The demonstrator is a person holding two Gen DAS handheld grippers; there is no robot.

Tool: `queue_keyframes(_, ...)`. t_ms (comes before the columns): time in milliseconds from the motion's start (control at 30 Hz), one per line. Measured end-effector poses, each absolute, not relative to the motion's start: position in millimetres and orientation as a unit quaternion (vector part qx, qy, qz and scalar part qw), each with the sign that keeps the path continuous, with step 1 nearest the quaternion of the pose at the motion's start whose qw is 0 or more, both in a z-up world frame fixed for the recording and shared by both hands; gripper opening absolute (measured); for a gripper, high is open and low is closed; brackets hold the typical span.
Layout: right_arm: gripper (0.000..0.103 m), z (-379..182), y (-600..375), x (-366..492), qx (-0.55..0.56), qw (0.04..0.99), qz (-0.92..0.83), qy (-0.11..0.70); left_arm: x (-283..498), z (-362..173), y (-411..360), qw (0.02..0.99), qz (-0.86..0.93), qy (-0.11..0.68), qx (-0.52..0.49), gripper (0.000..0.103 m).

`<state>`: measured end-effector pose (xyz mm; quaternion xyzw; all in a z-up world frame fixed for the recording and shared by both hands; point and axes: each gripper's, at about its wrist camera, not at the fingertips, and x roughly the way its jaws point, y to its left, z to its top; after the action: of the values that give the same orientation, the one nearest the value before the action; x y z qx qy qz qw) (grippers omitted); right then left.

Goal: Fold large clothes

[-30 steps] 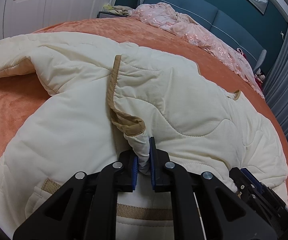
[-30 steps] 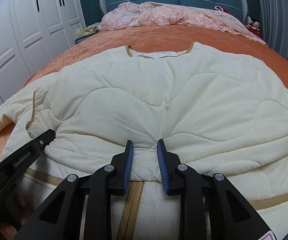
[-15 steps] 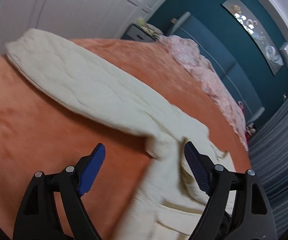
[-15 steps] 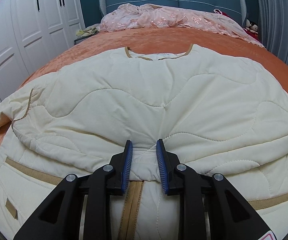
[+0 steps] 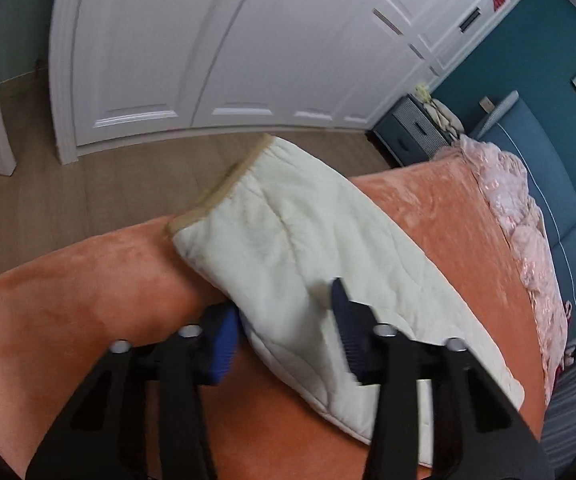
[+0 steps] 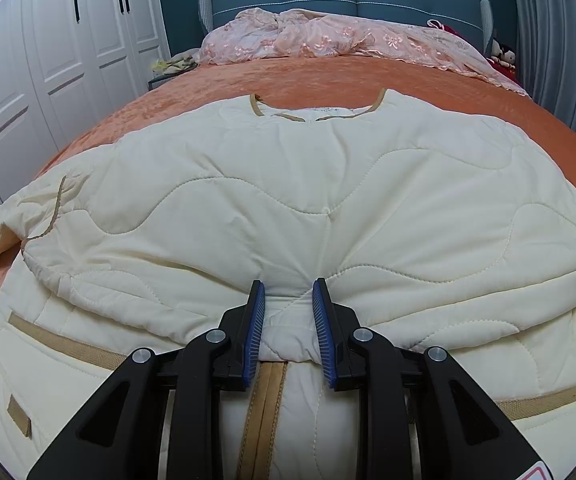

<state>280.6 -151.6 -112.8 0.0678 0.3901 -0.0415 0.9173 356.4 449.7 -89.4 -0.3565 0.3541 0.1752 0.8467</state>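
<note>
The cream quilted jacket with tan trim (image 6: 312, 208) lies spread on the orange velvety bedspread (image 6: 308, 76), collar toward the blue headboard, its lower back folded up over the body. On the left, its sleeve (image 5: 308, 264) stretches across the bedspread (image 5: 68, 300), the tan cuff reaching the bed's edge above the wooden floor (image 5: 68, 192). The left gripper (image 5: 284, 332) stands wide apart, its blue-padded fingers straddling the sleeve; the left pad sits at the sleeve's edge and the right one over the fabric, but motion blur leaves contact unclear. The sleeve's lower end is hidden behind the black gripper frame. On the right, the right gripper (image 6: 288, 320) is narrowed onto a bunched fold of the jacket's hem, fabric squeezed between both pads. Its frame hides the jacket's front below.
</note>
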Motion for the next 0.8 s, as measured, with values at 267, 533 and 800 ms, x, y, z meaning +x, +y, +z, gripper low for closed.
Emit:
queue_keyframes(267,0.023,-110,-152,280,0.074,0.918,-0.039,0.388,378,37,325,0.926,0.028,0.298,-0.231,0.008)
queue_keyframes(533,0.046,-89,-162,269,0.103,0.915,-0.026,0.388,356,126,95,0.924,-0.182,0.293,-0.166,0.008)
queue_keyframes(800,0.076,-45,-212,183,0.168,0.923,0.005,0.346,312,83,-71,0.866,-0.288,0.367,-0.182,0.082)
